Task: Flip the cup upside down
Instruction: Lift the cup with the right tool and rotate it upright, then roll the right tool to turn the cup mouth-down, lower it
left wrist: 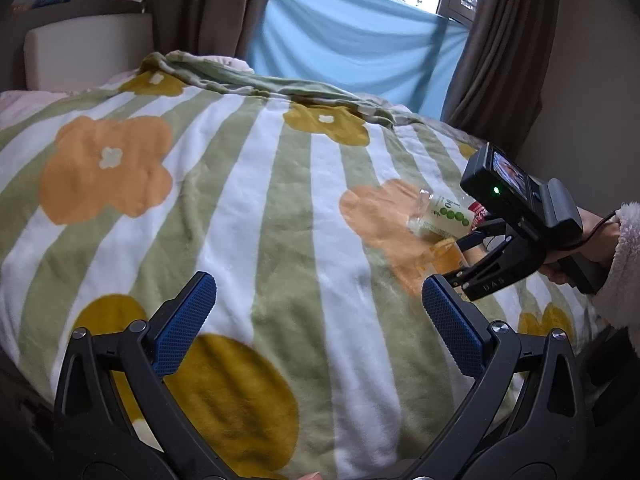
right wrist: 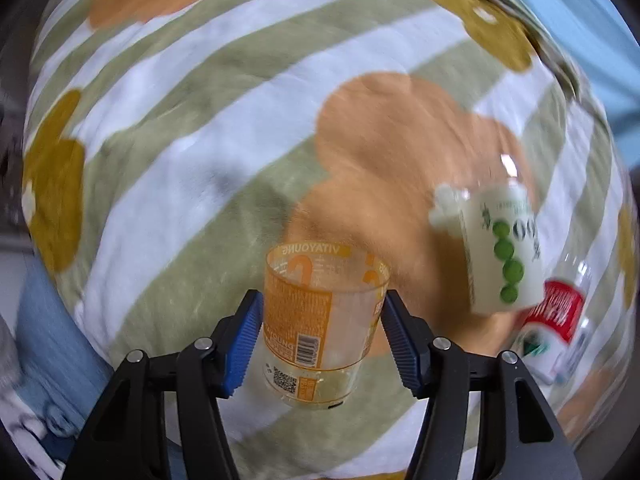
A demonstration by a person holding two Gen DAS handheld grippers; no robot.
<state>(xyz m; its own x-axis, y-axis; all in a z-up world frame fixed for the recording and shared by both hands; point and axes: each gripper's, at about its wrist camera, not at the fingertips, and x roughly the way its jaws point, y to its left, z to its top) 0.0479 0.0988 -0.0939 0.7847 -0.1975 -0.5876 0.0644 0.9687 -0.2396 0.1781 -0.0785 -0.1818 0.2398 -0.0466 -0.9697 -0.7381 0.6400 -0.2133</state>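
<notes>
The bed is covered by a striped, flowered blanket (left wrist: 256, 184) that fills most of the left wrist view, running up to a rumpled fold at the top of the frame, with a blue sheet (left wrist: 352, 48) hung between brown curtains (left wrist: 500, 52) behind it and a pale headboard (left wrist: 84, 48) at upper left. The left gripper (left wrist: 320, 320) sits at the bottom centre with its blue pads wide apart and nothing between them, a broad stretch of bare blanket ahead of it. At the right edge of that view the right gripper (left wrist: 460, 256) reaches in, held by a hand (left wrist: 588, 240) in a fluffy sleeve, its fingers lying among the clutter there. From the right wrist view, the right gripper (right wrist: 322, 336) has its blue pads (right wrist: 244, 340) on either side of the cup (right wrist: 320, 320), a clear cup with orange print; the left pad looks to be touching the wall, while the right one is at or just off it, so I cannot tell whether it is truly clamped. The cup stands on the blanket at lower centre with its open mouth up and away from the camera, and looks empty. To its right, near but apart, a white bottle (right wrist: 496, 252) with green dots lies tilted, and just beside that, at the lower right, a clear bottle (right wrist: 560, 320) with a red label; I cannot tell what is inside either. The blanket to the cup's left and above is open.
</notes>
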